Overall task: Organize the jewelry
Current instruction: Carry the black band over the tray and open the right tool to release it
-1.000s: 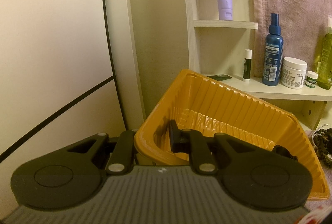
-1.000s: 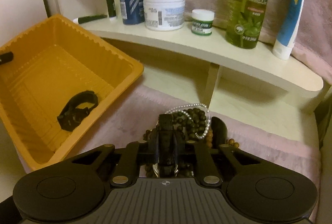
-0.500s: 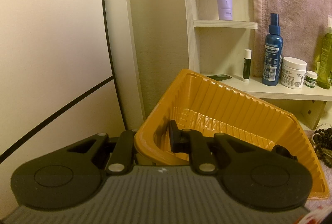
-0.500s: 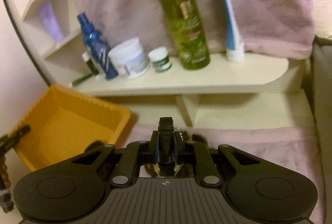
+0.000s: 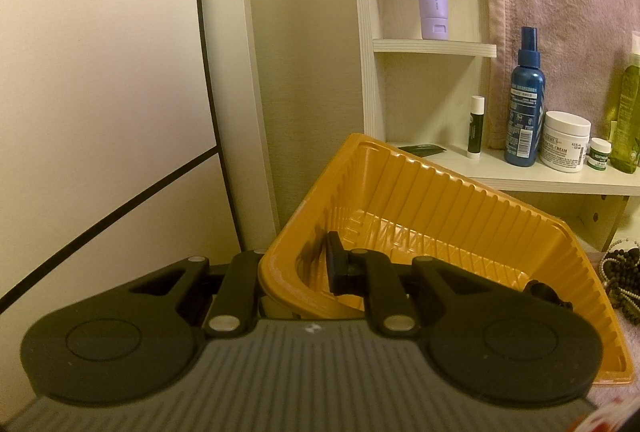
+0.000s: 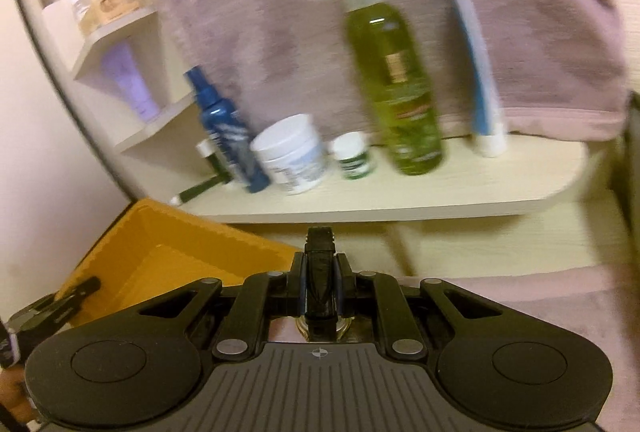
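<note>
- Here the left gripper (image 5: 300, 268) is clamped on the near wall of the orange tray (image 5: 440, 199), one finger inside the tray and one outside, holding it tipped up.
- The right gripper (image 6: 320, 272) is pinched on a black strap (image 6: 319, 252), a watch-like piece, with something round and glassy showing just under its fingers.
- It hangs beside the tray's right corner, in front of the pale shelf (image 6: 440, 191).
- The left wrist view alone shows a dark piece (image 5: 546, 294) lying in the tray at its right end, and a heap of dark and pearl beads (image 5: 624, 280) on the pink cloth just past the tray.
- The right wrist view is blurred; it alone shows the blue-and-white tube (image 6: 476, 71) right of the green bottle (image 6: 396, 83).
</note>
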Demonstrator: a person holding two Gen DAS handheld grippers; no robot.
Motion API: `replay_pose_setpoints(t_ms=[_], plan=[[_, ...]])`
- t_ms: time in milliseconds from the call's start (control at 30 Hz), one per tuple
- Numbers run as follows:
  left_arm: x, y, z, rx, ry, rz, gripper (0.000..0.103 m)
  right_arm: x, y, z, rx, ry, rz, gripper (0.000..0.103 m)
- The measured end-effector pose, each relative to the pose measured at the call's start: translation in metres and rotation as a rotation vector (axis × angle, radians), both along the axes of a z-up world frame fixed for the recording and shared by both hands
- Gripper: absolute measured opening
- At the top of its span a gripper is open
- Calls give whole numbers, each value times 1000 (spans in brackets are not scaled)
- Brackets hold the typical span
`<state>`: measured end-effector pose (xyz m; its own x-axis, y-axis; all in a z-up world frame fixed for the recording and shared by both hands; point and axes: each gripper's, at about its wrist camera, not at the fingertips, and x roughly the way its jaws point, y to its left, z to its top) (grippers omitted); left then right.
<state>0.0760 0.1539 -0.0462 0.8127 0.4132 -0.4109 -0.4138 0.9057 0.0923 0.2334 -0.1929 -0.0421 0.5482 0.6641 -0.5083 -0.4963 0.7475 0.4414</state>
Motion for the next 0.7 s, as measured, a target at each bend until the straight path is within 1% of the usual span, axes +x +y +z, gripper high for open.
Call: replay_pose_setpoints(t_ms=[200, 400, 533, 700], plan=[[0, 0, 2, -1, 5, -6, 13, -7, 50, -7, 55, 47, 117, 13], [1, 1, 3, -3, 8, -8, 13, -20, 97, -27, 87, 142, 220, 13], [1, 2, 3, -3, 11, -11, 13, -27, 119, -43, 81, 198, 254, 13], [1, 2, 3, -3, 12, -11, 13, -30, 134, -56, 30, 209, 264, 13]])
